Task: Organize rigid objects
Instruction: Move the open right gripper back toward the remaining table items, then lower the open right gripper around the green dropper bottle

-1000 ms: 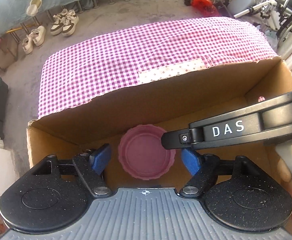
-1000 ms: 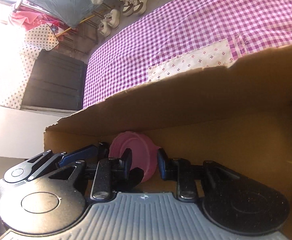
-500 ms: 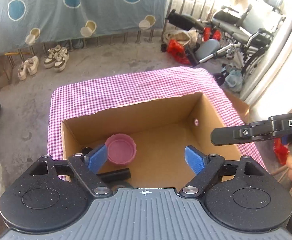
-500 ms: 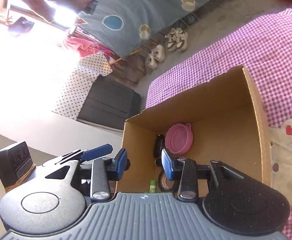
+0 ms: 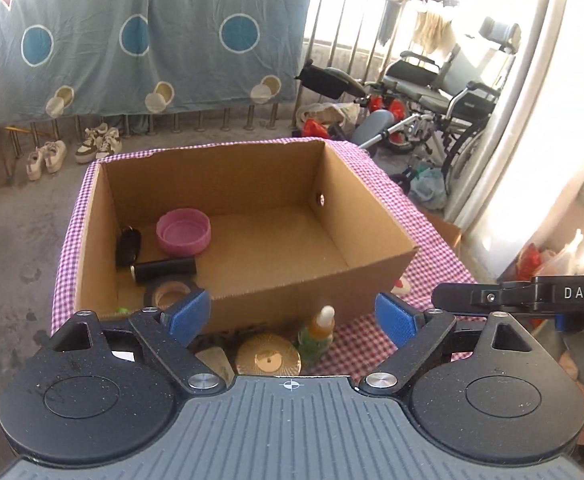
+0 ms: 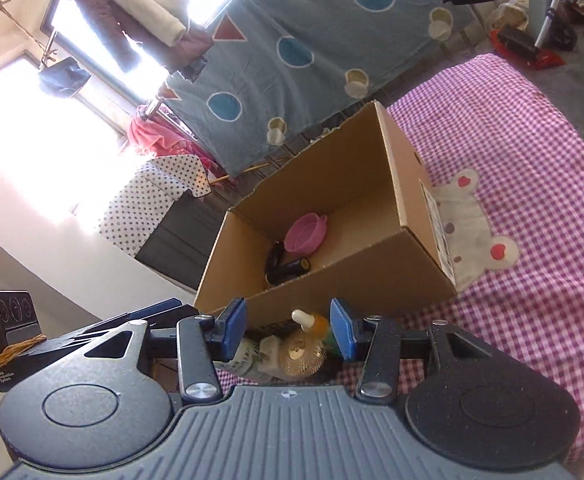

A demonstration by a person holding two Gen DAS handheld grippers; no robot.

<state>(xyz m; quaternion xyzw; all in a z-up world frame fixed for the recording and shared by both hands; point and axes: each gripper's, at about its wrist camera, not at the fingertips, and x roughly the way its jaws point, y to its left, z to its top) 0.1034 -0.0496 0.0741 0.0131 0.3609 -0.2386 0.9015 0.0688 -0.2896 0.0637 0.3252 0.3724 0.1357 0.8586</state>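
Hovering above the near edge of an open brown cardboard box (image 5: 251,280), the left gripper (image 5: 292,316) and right gripper (image 6: 287,328) both hang released and empty. Inside the box's left corner lie a pink plastic lid (image 5: 183,231), a black cylinder (image 5: 163,269) and a black tape roll (image 5: 169,292). Outside, touching the near wall, stand a green dropper bottle (image 5: 316,332) and a gold ridged disc (image 5: 268,360). A hurried descent could tip the tall bottle or snag cardboard. Checked cloth (image 6: 532,200) rightward offers open room.

Floor (image 5: 219,136): bare grey concrete
Railing (image 5: 356,40): draped with blue sheet (image 5: 143,40)
Window (image 6: 19,120): glaring daylight
Wheelchair (image 5: 448,88): parked far right
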